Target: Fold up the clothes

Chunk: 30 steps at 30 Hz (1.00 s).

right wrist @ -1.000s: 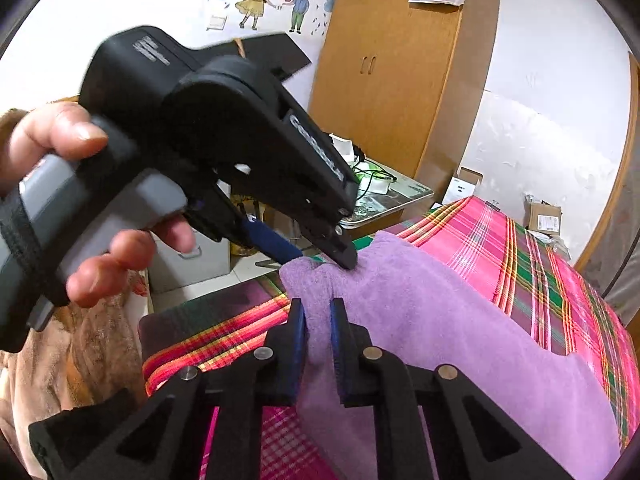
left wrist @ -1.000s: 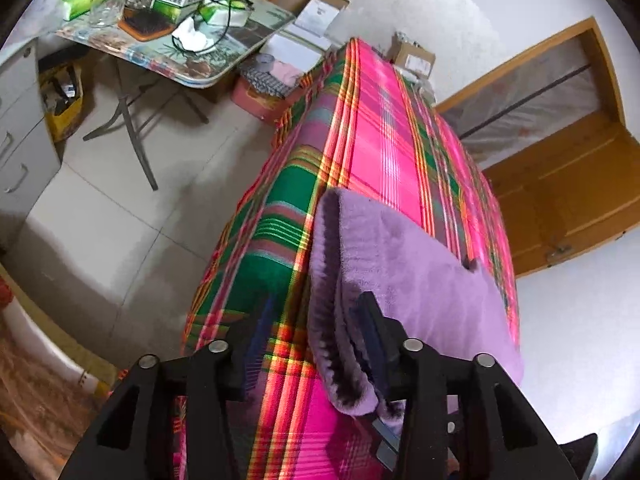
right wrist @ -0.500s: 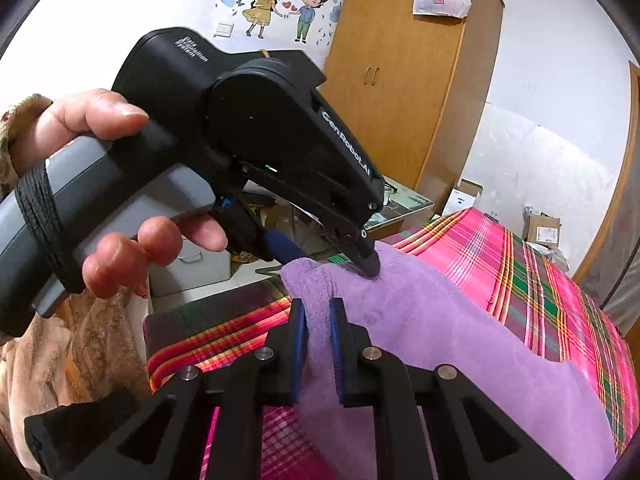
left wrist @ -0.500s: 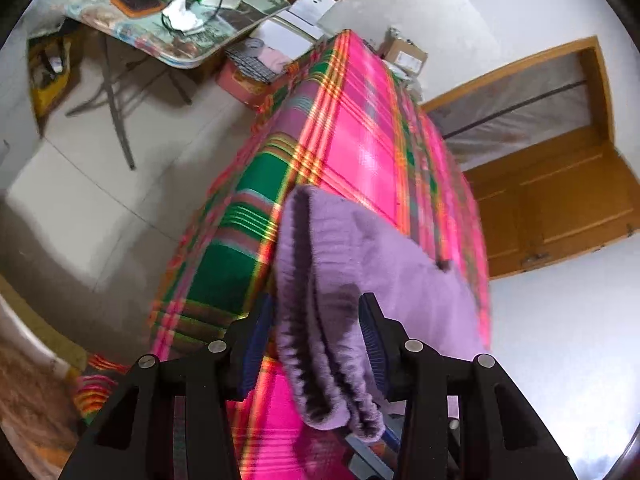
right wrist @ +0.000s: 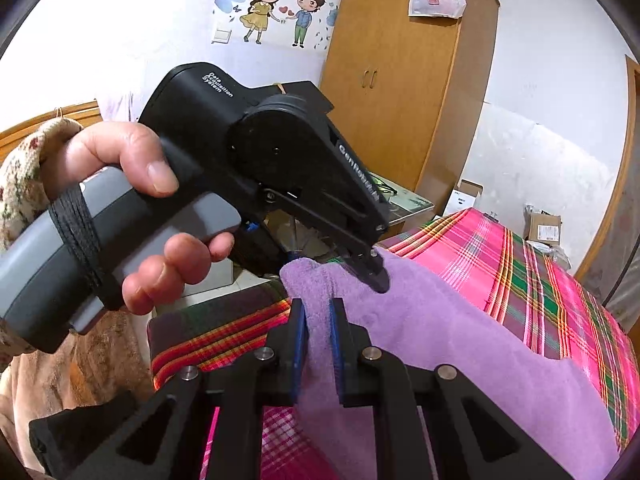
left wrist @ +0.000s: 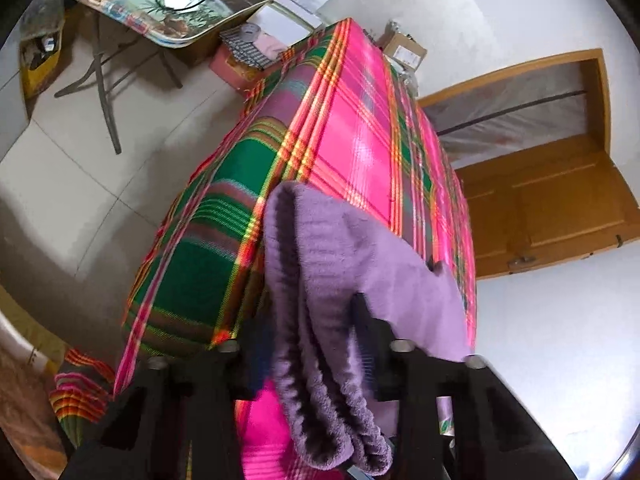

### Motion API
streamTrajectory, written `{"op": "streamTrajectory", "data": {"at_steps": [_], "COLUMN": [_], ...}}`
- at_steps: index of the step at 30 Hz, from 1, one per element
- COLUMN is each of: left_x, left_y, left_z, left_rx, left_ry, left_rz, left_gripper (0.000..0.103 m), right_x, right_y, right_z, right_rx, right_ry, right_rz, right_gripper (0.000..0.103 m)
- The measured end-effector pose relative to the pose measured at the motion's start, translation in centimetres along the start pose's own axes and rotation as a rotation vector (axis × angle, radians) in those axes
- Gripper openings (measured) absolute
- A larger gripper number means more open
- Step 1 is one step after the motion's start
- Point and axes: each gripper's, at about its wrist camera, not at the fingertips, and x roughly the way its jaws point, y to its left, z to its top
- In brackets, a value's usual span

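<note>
Plaid bed cover [left wrist: 360,148] under everything. Purple garment [right wrist: 460,344] lifted at cover's near end, doubled edge clamped in both my grippers: left [left wrist: 308,344], right [right wrist: 318,340]. Mid-fold, I judge; next needs carrying that edge across evenly

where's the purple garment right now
The purple garment lies on the plaid bed cover near its edge, its near end pinched by both the left claw and right claw.

The fleece garment [right wrist: 460,344] is plain lilac, over a bedcover [left wrist: 360,148] plaided in hot pink, green and yellow stripes. Both tools are black, the right tool [right wrist: 318,344] with blue pads. A honey-brown wardrobe [right wrist: 404,92] stands far left; the person's sleeve [right wrist: 20,172] is cream with small flowers.
</note>
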Motion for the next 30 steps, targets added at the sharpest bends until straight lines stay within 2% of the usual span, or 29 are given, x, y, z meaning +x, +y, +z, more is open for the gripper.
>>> {"op": "streamTrajectory", "data": {"at_steps": [2, 4, 9, 16, 25, 30], "left_x": [-0.1, -0.2, -0.7, -1.4, -0.1, 1.8], "left_y": [-0.3, -0.6, -2.3, -5.9, -11.9, -15.1], "left_z": [-0.1, -0.2, -0.5, -1.4, -3.1, -4.3], "left_rx": [0.014, 0.027, 0.057, 0.142, 0.259, 0.313], "left_ry": [-0.009, -0.017, -0.052, -0.090, -0.089, -0.060], "left_rz": [-0.001, -0.001, -0.005, -0.016, -0.054, -0.074], "left_gripper": [0.022, 0.020, 0.019, 0.018, 0.018, 0.018], "right_x": [-0.1, -0.7, -2.9, -5.8, -9.8, -12.1], "right_y": [-0.2, -0.2, 0.3, -1.4, -3.8, -5.4], "right_z": [0.0, 0.3, 0.4, 0.6, -0.6, -2.0], "right_rx": [0.004, 0.008, 0.017, 0.043, 0.078, 0.121], "right_ry": [-0.002, -0.010, -0.033, -0.059, -0.064, -0.075], "right_rz": [0.000, -0.002, -0.013, -0.048, -0.135, -0.174], "right_gripper": [0.012, 0.012, 0.012, 0.012, 0.012, 0.012]}}
